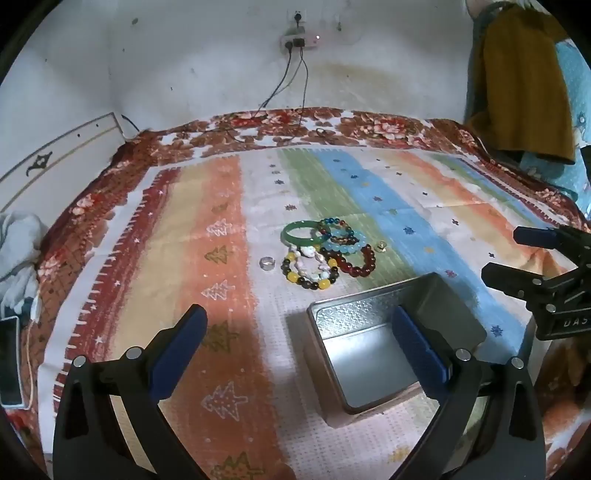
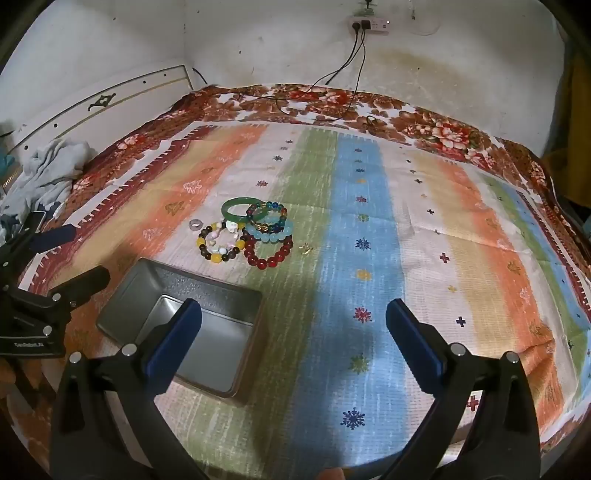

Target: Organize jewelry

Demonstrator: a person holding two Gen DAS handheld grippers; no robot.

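both grippers hang over a striped cloth spread on a floral blanket, and neither holds anything. the left gripper has its jaws wide apart, its right finger over the open tin. the right gripper also has its jaws wide apart, its left finger over the tin's right part, its right finger above the blue stripe.

the tin, a grey metal box with nothing seen inside, sits on the cloth near the grippers. the jewelry lies in a tight cluster just beyond the tin, on the white and green stripes. at the far left of the cluster is a green bangle. touching it on the right is a multicolour bead bracelet, which overlaps a pale blue bead bracelet. nearer lies a dark red bead bracelet, touching the blue one. left of the red one is a yellow and brown bead bracelet, with a bracelet of pale irregular beads lying across it. a clear ring lies alone just left of the cluster, and a small gold piece lies just right of the red bracelet.

cables run from a wall socket strip down onto the blanket's far edge. crumpled grey clothing lies at the far left.
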